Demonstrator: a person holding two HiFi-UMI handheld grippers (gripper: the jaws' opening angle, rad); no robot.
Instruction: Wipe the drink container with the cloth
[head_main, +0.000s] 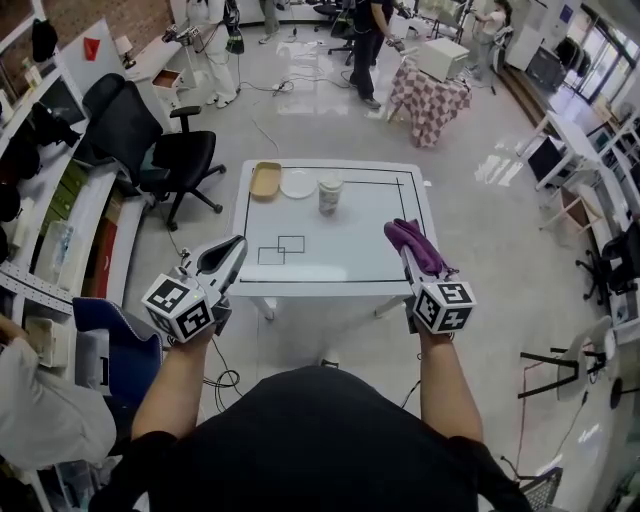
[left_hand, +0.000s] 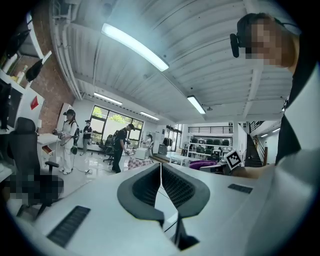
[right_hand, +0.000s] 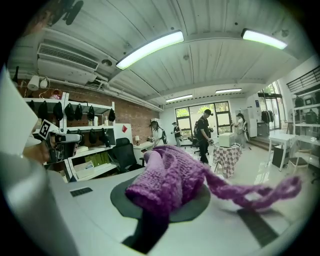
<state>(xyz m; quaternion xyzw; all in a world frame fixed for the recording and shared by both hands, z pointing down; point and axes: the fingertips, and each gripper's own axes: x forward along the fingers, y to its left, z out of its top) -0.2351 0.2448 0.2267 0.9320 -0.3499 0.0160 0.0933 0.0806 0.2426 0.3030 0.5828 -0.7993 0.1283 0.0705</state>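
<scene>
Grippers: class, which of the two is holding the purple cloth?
The right gripper: its jaws clamp the purple knitted cloth. The left gripper is shut with nothing between its jaws.

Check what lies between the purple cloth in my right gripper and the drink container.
Nothing: head view shows only bare white table between the purple cloth and the drink container.
</scene>
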